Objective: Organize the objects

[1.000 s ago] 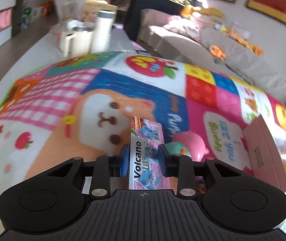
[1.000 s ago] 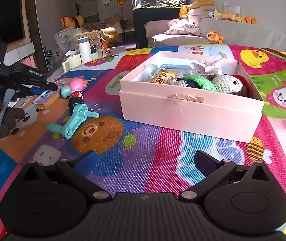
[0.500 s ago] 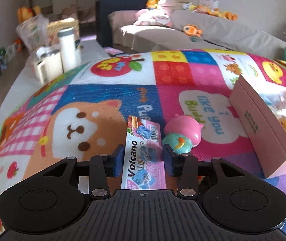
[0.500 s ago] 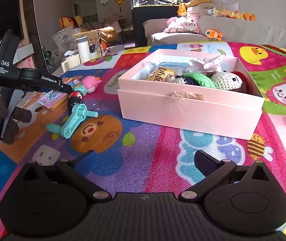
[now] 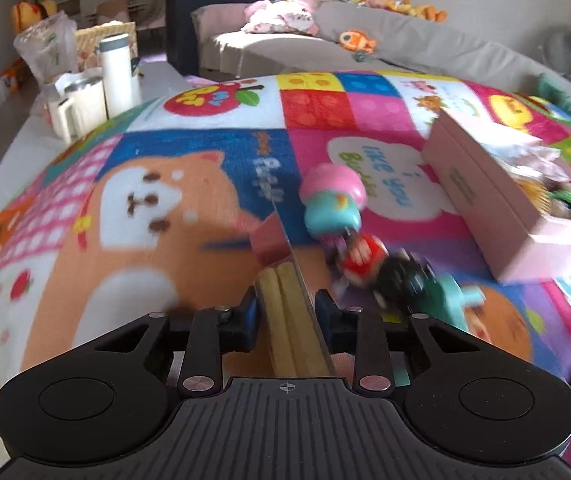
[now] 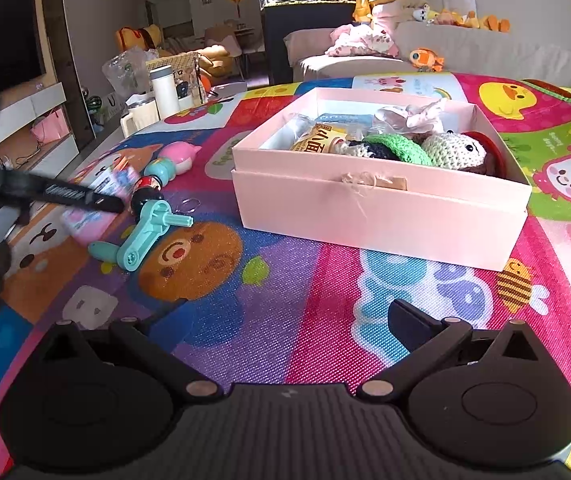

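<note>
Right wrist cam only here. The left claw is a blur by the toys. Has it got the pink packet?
Observer: Yes. On the left wrist view the left claw has just been closing its jaws, and the pink packet is clamped between the blue pads.
Operator: Lying flat?
Observer: No, it is edge-on to that camera. Pale wooden sticks show on one face.
Operator: Snagging any toy?
Observer: It looks clear. The pink-capped toy lies to the packet's right with a gap between them, though the frame is blurred.
</note>
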The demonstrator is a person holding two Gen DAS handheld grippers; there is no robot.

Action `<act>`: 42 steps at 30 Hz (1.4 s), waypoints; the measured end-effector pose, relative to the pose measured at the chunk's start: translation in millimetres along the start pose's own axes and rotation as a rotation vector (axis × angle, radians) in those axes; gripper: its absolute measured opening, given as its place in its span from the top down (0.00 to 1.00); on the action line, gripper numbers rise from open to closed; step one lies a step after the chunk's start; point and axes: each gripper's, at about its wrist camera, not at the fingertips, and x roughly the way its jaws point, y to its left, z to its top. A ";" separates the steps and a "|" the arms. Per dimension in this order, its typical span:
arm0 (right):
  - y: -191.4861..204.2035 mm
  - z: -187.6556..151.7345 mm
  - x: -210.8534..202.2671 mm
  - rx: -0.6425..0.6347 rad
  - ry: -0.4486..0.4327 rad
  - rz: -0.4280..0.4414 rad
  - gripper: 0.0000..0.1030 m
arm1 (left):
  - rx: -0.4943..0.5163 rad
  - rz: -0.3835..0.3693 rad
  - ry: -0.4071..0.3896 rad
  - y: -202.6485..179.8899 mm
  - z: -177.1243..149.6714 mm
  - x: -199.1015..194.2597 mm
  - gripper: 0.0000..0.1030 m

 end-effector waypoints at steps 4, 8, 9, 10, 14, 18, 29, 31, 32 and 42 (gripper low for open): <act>3.1 1.7 4.3 -0.023 0.023 0.012 0.00 | 0.002 -0.064 -0.044 4.1 -35.3 -30.9 0.69; 23.4 12.9 4.8 -0.086 0.003 0.029 0.00 | -0.027 -0.074 -0.093 7.6 -51.9 -41.3 0.70; 32.5 20.4 5.0 -0.110 -0.006 0.045 0.00 | -0.038 -0.075 -0.093 8.1 -51.1 -40.5 0.70; 42.8 29.2 5.5 -0.134 -0.018 0.066 0.00 | -0.046 -0.073 -0.096 8.3 -50.8 -39.8 0.70; 83.0 71.1 21.2 -0.203 -0.029 0.148 0.00 | -0.039 -0.064 -0.104 6.1 -51.8 -39.2 0.71; 112.4 111.5 66.3 -0.206 0.011 0.141 0.00 | -0.047 -0.068 -0.108 8.0 -53.7 -39.8 0.71; 130.2 135.5 175.8 -0.153 0.183 0.036 0.37 | -0.075 -0.085 -0.115 12.9 -55.1 -39.5 0.71; 133.2 132.6 168.5 -0.188 0.179 0.054 0.47 | -0.080 -0.089 -0.115 13.6 -55.0 -39.6 0.71; 133.1 131.9 164.5 -0.190 0.189 0.071 0.48 | -0.081 -0.089 -0.115 13.8 -54.9 -39.4 0.71; 115.0 97.9 79.8 -0.317 0.097 0.065 0.50 | -0.068 -0.073 -0.116 10.5 -55.1 -38.5 0.71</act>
